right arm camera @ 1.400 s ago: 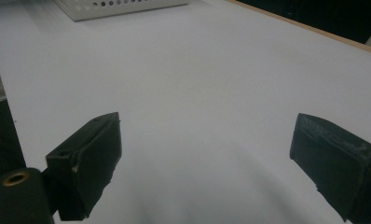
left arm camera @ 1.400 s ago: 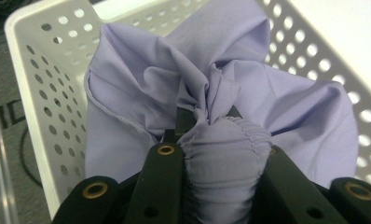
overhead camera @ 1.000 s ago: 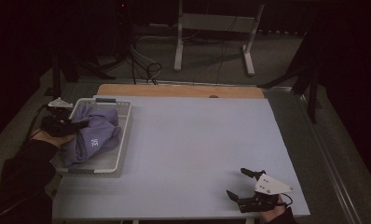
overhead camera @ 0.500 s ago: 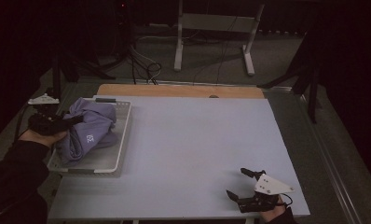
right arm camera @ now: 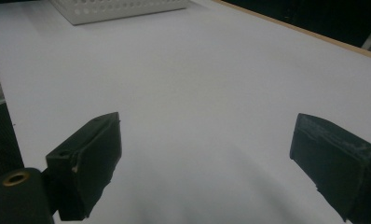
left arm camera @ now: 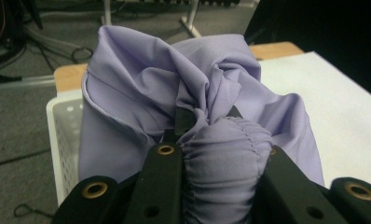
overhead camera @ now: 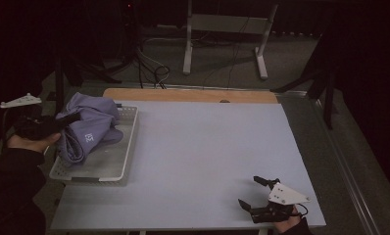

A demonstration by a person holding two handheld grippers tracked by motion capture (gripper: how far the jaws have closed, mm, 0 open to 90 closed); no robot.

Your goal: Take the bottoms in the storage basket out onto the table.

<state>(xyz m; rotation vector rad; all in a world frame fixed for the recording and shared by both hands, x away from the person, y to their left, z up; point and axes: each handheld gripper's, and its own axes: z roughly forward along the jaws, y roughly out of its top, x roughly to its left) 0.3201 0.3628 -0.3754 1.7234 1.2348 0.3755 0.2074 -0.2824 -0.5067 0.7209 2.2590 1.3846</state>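
Observation:
A lilac garment (overhead camera: 87,128) with a small white print hangs bunched over the left side of a white perforated basket (overhead camera: 125,152). My left gripper (overhead camera: 68,120) is shut on a gathered elastic part of the garment (left arm camera: 223,140), holding it lifted above the basket at the table's left edge. In the left gripper view the cloth bulges between the black jaws and hides the fingertips. My right gripper (overhead camera: 257,192) rests near the table's front right edge, open, with nothing but bare tabletop between its fingers (right arm camera: 92,161).
The pale table (overhead camera: 207,147) has a wooden strip (overhead camera: 193,94) along its far edge. The basket's corner (right arm camera: 118,9) shows far off in the right gripper view. Metal stand legs (overhead camera: 222,44) and cables lie on the dark floor behind the table.
My left gripper has pulled back to the left and up, dragging the garment out over the basket's left rim. The right gripper has stayed put.

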